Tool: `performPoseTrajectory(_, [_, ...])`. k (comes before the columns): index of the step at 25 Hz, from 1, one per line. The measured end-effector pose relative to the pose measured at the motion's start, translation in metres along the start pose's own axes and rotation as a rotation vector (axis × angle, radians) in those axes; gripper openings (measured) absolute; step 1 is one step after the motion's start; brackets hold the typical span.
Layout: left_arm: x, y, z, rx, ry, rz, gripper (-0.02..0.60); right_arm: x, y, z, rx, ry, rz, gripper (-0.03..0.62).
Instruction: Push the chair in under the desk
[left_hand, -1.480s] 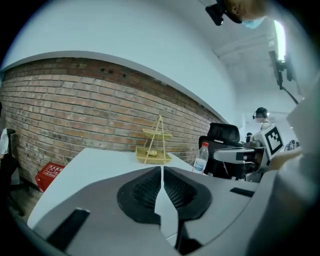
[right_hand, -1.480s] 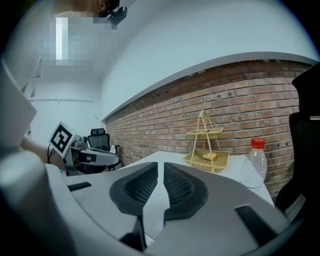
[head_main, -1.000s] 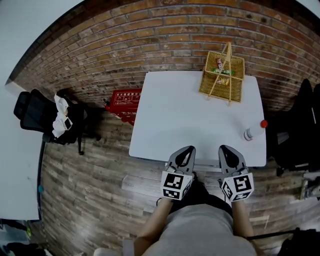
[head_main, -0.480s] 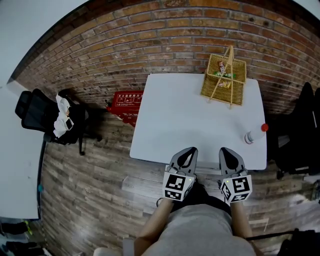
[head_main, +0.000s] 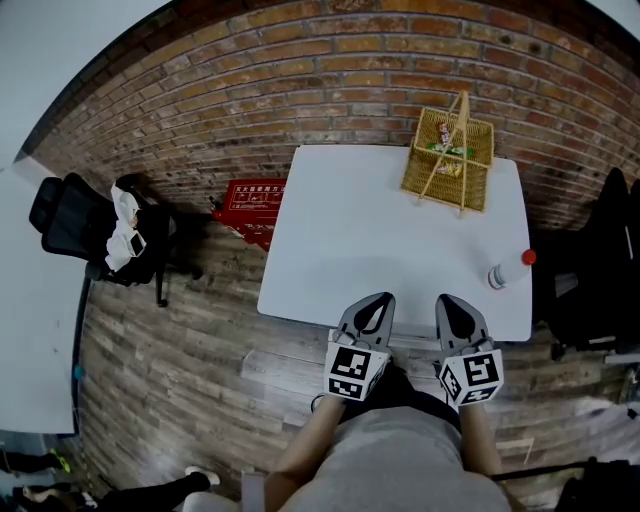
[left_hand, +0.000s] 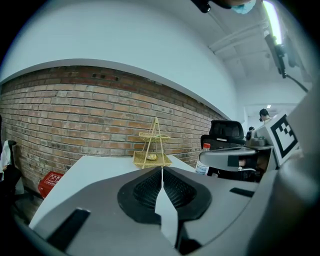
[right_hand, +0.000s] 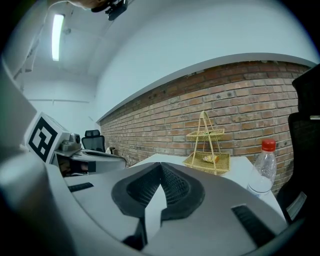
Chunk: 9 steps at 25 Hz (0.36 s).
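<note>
My left tool (head_main: 376, 303) and right tool (head_main: 449, 303) are grey, each with black ribbed pads (left_hand: 145, 192) and a cube (head_main: 353, 368) of black-and-white square markers. Ahead of both tools, the bench (head_main: 360, 230) is plain white. Ahead of the right tool:
- basket (head_main: 447, 155), straw-yellow wire;
- bottle (head_main: 503, 270), clear, with a red cap (head_main: 527, 257).

Beyond the bench, the wall (head_main: 300, 80) is red-brown brick with pale mortar lines. Left of the left tool:
- floor (head_main: 170, 350), grey-brown planks;
- crate (head_main: 250, 205), red;
- office chair (head_main: 70, 225), black.

The person is holding two grippers side by side in the lower middle of the frame. The left gripper (head_main: 378, 303) is pointing up the frame, jaws pressed together on nothing. The right gripper (head_main: 449, 304) is doing likewise. Both arms (head_main: 305, 455) are reaching in from the bottom edge.
</note>
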<state>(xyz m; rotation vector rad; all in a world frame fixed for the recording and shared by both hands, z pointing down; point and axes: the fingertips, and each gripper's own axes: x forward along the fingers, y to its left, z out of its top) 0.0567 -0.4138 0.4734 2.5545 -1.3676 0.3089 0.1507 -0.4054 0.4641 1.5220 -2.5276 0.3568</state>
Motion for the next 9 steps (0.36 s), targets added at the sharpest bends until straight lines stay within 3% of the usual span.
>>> performPoseTrajectory(9, [0.0044,0.0008,-0.0036,0.012,0.002,-0.002,0.021,0.0031,-0.0006,0.0007,-0.013,-0.006,0.004,0.017])
